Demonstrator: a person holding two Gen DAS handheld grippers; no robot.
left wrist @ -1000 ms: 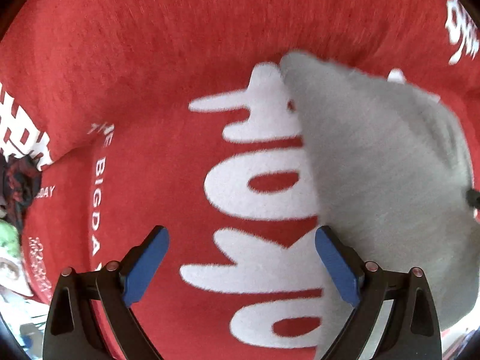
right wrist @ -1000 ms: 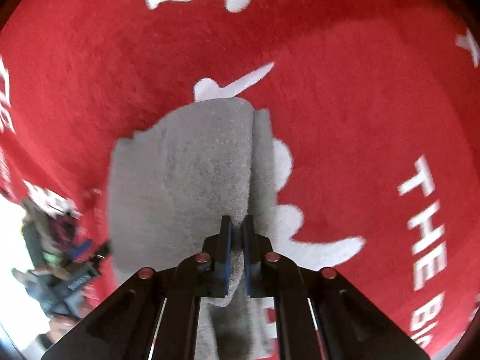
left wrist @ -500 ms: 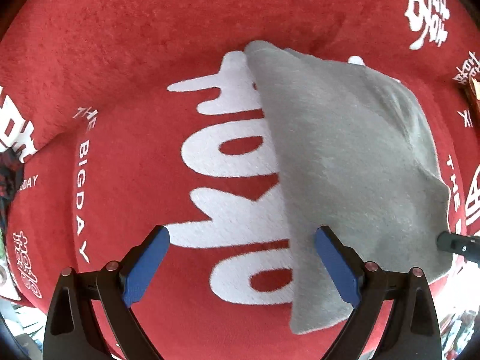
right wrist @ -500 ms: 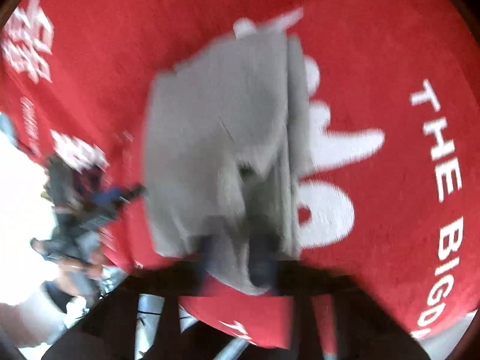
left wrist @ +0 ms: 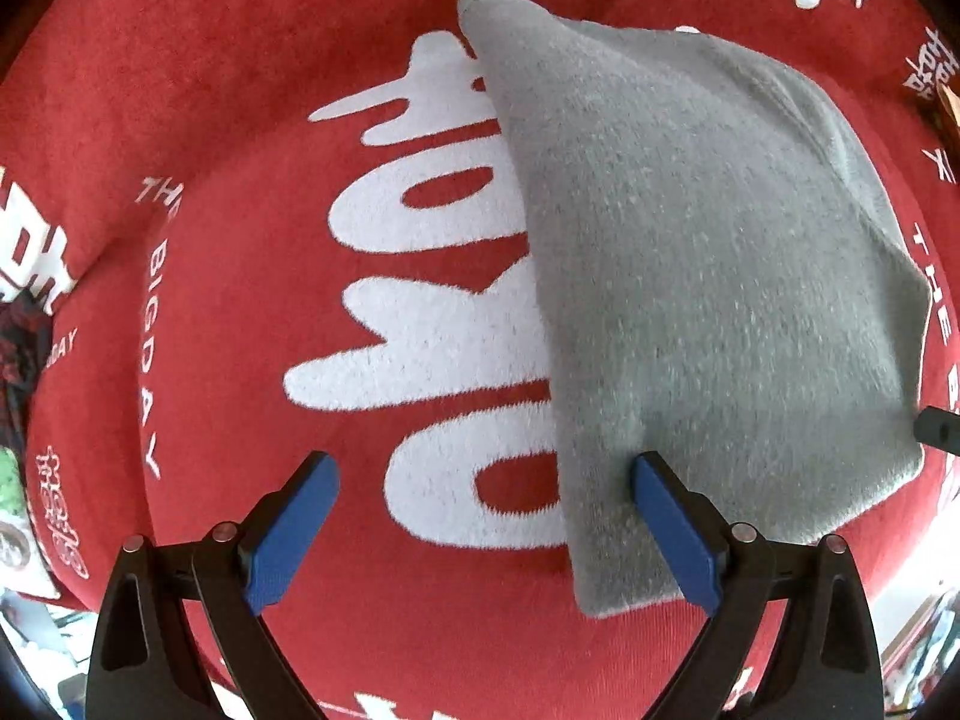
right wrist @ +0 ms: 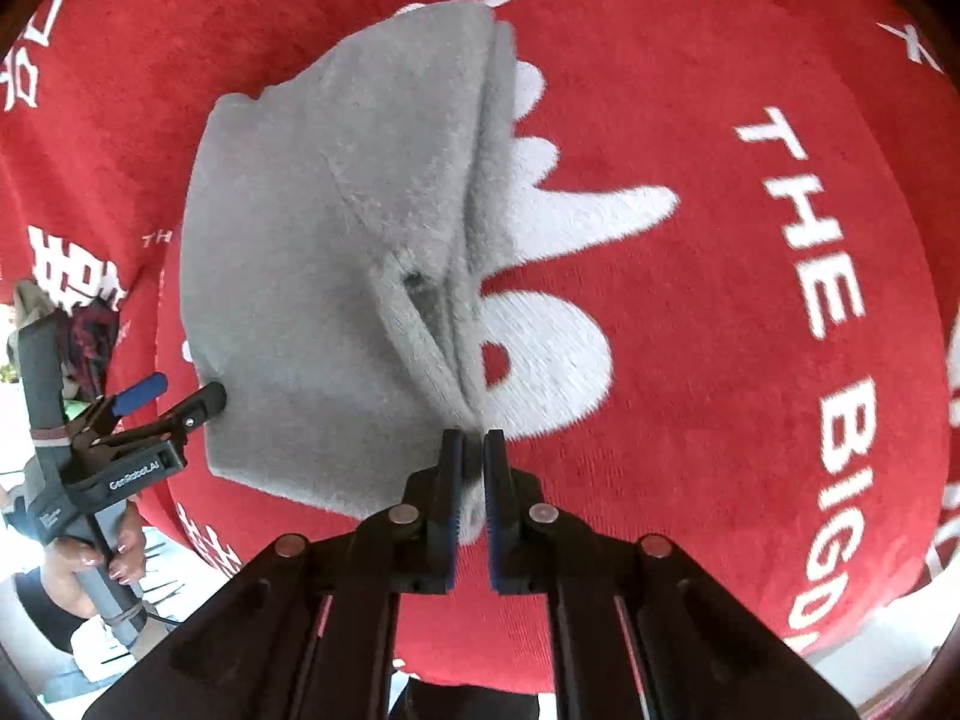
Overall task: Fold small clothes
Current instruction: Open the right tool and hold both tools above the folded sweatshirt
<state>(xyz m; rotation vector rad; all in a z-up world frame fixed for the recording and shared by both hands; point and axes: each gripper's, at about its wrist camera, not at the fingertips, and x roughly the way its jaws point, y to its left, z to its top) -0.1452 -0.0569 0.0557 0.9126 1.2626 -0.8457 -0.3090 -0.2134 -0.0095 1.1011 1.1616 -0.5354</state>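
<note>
Underneath everything lies a red, short-piled plush cloth [left wrist: 240,120] printed with thick white lettering, and it covers the surface from edge to edge in both wrist views. On it rests the grey garment [left wrist: 690,276], a soft, fuzzy, fleece-like piece folded into a rough wedge: narrow and pointed at its far end, broad and blunt at the near end, with a straight, clean fold line down one side. In the right wrist view the grey garment [right wrist: 336,228] shows several stacked layers along one edge and a small dark hole or eyelet near a diagonal seam. The right gripper [right wrist: 471,450] is pinched nearly closed on a bunched fold of that layered edge, its 2 blue-padded fingers almost meeting around the fabric. The left gripper [left wrist: 486,528] stands spread wide with nothing clamped; 1 blue pad hovers over the red cloth and the other over the garment's straight edge. From the right wrist view the left gripper [right wrist: 180,402] appears just beside the garment's side edge, held by a hand [right wrist: 111,564] low at the frame's left.
</note>
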